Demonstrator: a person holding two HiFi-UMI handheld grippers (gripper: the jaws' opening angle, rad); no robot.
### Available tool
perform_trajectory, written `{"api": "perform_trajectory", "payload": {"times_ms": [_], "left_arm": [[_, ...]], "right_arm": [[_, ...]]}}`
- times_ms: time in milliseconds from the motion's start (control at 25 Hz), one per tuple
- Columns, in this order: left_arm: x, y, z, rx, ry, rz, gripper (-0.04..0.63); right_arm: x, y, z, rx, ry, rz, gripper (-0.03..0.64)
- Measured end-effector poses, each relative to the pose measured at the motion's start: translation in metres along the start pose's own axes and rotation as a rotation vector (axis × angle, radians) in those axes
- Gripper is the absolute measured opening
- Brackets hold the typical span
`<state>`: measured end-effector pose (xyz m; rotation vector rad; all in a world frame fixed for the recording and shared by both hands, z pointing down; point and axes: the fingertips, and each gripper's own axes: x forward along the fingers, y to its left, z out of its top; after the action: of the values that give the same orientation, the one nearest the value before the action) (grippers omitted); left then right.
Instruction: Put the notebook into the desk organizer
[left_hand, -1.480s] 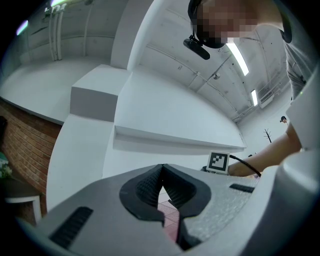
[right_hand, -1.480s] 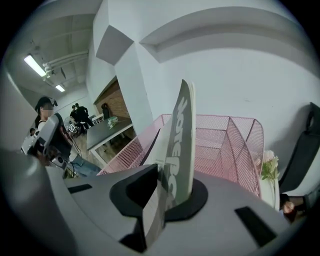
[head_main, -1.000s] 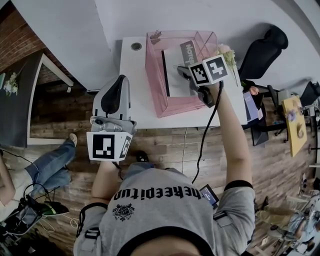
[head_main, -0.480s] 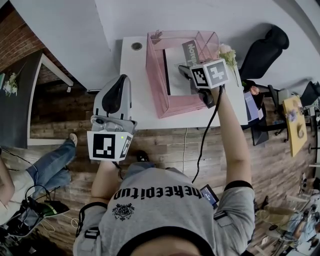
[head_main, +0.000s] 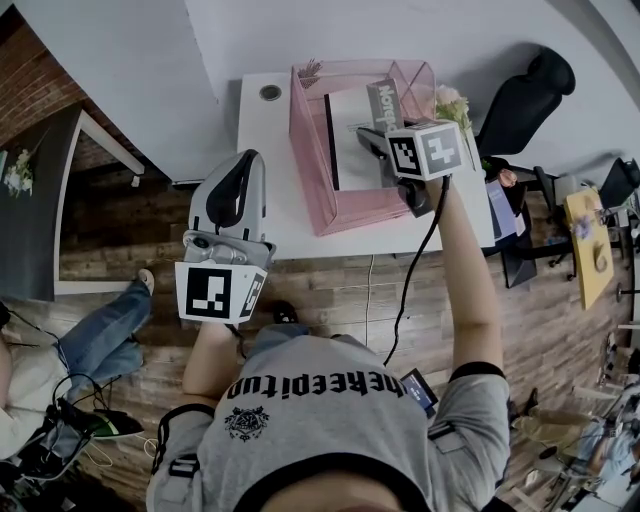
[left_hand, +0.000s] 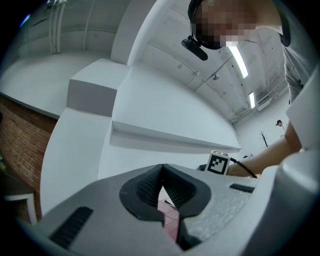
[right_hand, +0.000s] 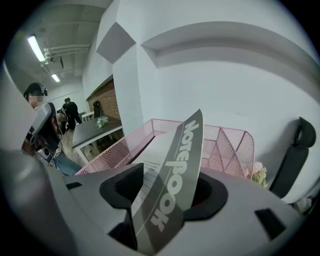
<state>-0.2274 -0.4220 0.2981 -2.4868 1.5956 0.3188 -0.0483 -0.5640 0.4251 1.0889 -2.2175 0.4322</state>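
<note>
Right gripper (head_main: 372, 143): jaws just opening, wide around notebook (head_main: 352, 135), not pressing it.
Notebook: tilted inside rim of desk organizer (head_main: 312, 170).
Left gripper (left_hand: 161, 182): closed, empty, clear of organizer.

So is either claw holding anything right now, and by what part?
Nothing is firmly held. The right gripper's jaws have just been opening, and the notebook's near end stands loose between them. The left gripper is shut, empty.

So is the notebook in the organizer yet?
In: the notebook leans inside the walls of the pink organizer, top edge above its rim. The right gripper has just been opening its jaws, with it loose between them.
</note>
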Motion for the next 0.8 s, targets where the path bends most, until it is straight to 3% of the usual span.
{"api": "perform_trajectory", "payload": {"times_ms": [320,800], "left_arm": [[-0.001,0.004,0.001,-0.006,-0.002,-0.006,0.005],[-0.006,0.008,0.003,-0.013,-0.009,-0.013,0.004]], "right_arm": [[-0.001,-0.003,0.005,-0.056,-0.008,-0.061,0.249],[-0.017,-0.02,0.016,-0.013,-0.063,-0.146,0.247]]}}
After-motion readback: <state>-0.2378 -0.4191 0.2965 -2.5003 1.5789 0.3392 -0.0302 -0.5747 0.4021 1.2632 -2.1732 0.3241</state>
